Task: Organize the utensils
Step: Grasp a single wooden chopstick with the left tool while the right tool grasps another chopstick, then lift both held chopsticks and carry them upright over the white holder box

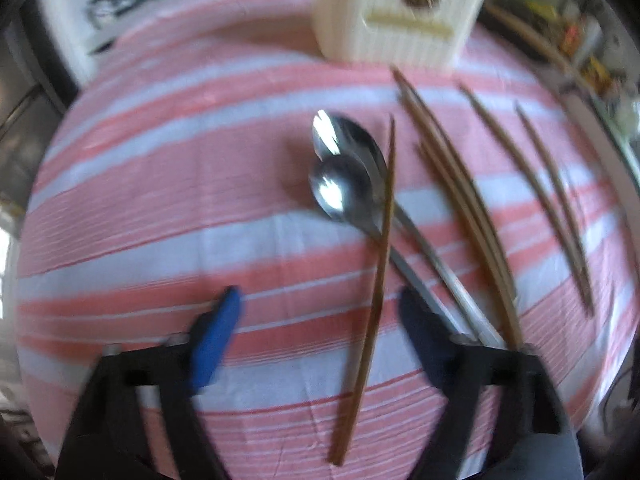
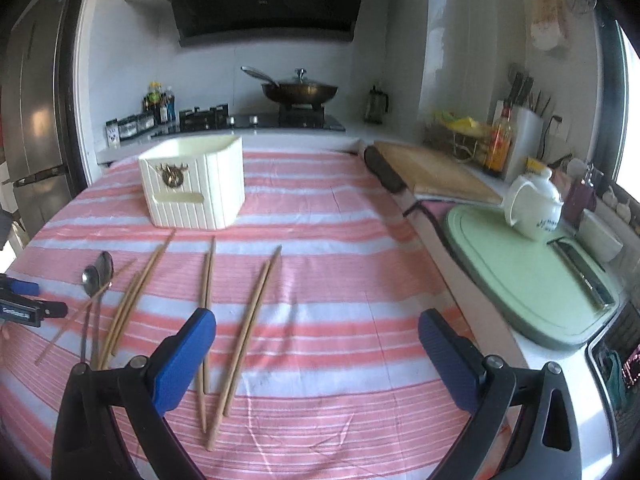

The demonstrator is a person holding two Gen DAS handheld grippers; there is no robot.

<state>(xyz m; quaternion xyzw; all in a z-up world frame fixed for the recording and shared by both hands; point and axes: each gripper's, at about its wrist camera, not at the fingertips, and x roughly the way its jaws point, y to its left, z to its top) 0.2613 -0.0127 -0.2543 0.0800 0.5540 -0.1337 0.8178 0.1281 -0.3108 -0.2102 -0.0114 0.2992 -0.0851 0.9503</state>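
Observation:
Two steel spoons (image 1: 340, 176) lie overlapping on the pink striped cloth, with one wooden chopstick (image 1: 376, 280) lying across their handles. My left gripper (image 1: 320, 308) is open and empty, just short of them, the chopstick between its fingers. More chopsticks (image 1: 460, 204) lie to the right. A cream ribbed holder box (image 1: 392, 16) stands behind. In the right wrist view my right gripper (image 2: 318, 334) is open and empty above the cloth, a chopstick pair (image 2: 248, 328) beside its left finger. The spoons (image 2: 96, 276), the box (image 2: 196, 184) and the left gripper (image 2: 28, 300) show at left.
A green cutting board (image 2: 520, 276) with a white teapot (image 2: 534, 208) and a wooden board (image 2: 432, 172) lie right of the table. A stove with a wok (image 2: 298, 92) stands at the back. A fridge (image 2: 32, 120) is at left.

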